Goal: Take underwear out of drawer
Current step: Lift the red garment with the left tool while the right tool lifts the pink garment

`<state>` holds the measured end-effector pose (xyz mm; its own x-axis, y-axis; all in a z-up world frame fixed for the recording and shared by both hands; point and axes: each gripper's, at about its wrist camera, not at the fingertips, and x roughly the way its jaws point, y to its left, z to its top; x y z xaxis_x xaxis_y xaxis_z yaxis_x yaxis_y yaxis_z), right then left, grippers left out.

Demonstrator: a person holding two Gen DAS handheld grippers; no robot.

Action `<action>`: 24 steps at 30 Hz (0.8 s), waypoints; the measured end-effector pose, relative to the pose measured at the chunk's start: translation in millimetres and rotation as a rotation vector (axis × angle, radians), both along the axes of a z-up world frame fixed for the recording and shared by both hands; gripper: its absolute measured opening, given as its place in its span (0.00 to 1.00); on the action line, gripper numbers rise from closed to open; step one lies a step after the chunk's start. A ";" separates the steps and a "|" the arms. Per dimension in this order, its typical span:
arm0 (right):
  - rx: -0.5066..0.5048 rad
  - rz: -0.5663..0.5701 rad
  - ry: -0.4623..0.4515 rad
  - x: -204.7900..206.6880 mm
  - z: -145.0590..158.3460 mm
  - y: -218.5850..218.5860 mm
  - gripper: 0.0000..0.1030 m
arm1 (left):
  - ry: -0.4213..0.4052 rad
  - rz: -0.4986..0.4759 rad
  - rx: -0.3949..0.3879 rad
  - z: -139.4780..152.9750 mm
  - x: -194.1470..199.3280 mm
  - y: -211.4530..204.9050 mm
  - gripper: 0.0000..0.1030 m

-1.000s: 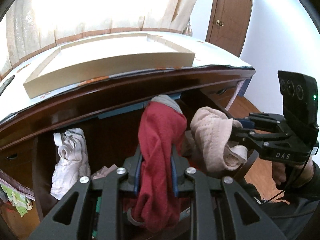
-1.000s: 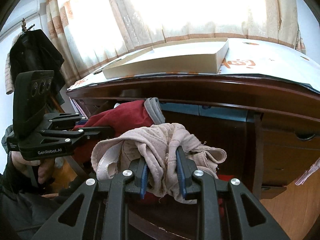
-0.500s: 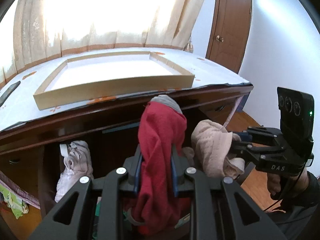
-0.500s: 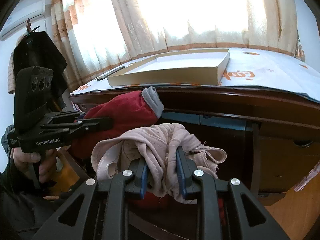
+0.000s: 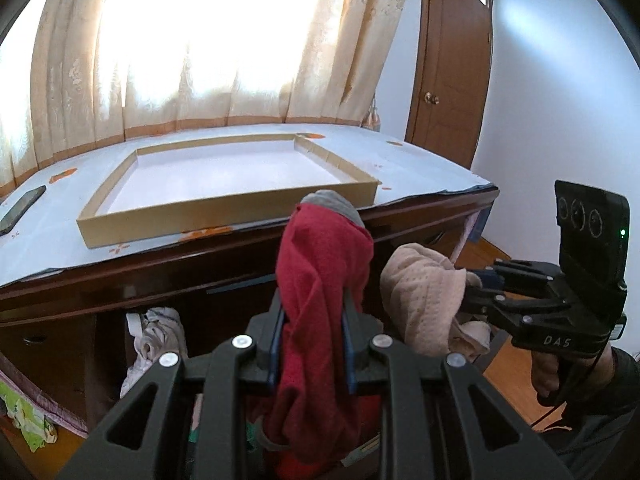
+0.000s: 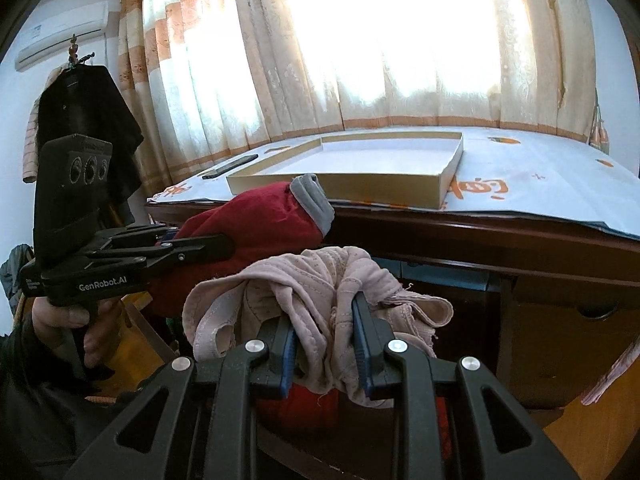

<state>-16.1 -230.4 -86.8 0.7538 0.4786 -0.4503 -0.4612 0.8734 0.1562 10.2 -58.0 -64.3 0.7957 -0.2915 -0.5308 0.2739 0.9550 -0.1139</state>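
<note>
Your left gripper point(image 5: 312, 332) is clamped tight, pointing slightly down; your right gripper point(image 6: 326, 344), at its 3 o'clock, likewise.

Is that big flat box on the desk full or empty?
Empty. The flat box shows only its bare white bottom inside its cardboard walls; nothing lies in it in either view.

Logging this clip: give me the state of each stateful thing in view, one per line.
left gripper: shut on red underwear, lifted
right gripper: shut on beige underwear, lifted
cardboard tray: on desk, empty
phone: flat on desk
door: closed
curtains: drawn
</note>
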 end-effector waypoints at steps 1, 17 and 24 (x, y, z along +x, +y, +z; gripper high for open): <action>0.001 0.000 -0.007 -0.2 0.9 -0.1 0.26 | -0.006 -0.001 0.001 0.7 -0.7 -0.3 0.21; 0.009 0.012 -0.105 -11.4 13.3 -0.5 0.26 | -0.129 0.006 -0.030 16.4 -15.8 4.0 0.21; 0.004 0.017 -0.137 -13.6 17.7 1.0 0.26 | -0.160 0.010 -0.043 21.4 -17.5 6.4 0.21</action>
<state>-29.7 -229.4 -69.1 0.8000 0.4931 -0.3419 -0.4930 0.8650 0.0939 -7.3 -51.5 -42.9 0.8721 -0.3024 -0.3848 0.2818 0.9531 -0.1105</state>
